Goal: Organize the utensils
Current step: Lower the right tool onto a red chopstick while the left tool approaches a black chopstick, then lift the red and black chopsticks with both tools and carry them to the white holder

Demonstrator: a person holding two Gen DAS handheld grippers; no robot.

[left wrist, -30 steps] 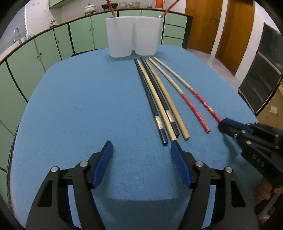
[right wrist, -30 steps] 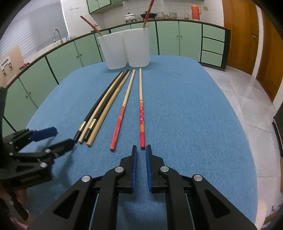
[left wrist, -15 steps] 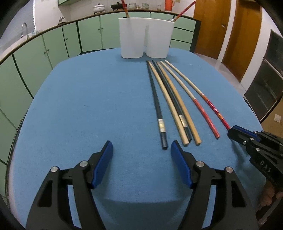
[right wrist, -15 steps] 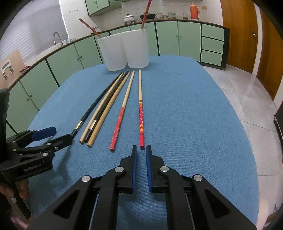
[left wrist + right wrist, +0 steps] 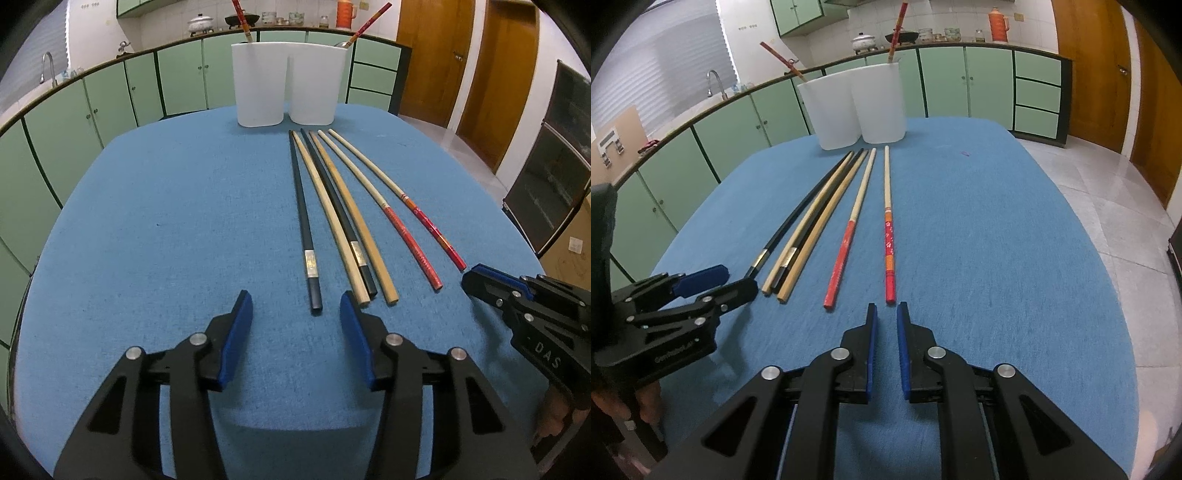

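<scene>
Jaws spread wide on the left gripper (image 5: 295, 306), nothing between them; the right gripper (image 5: 886, 314) stands nearly pinched together, empty too. Six chopsticks lie fanned on the blue table (image 5: 166, 240), their tips pointing at two white holders (image 5: 284, 85). Looks like a pickup is starting: the black chopstick (image 5: 304, 229) sits just ahead of the left jaws, which would need to straddle its near end, then squeeze.

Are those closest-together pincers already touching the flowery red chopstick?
Apart. The right wrist view shows blue tablecloth between the right gripper and the near end of the flowery red chopstick; its narrowly parted jaws hold nothing.
</scene>
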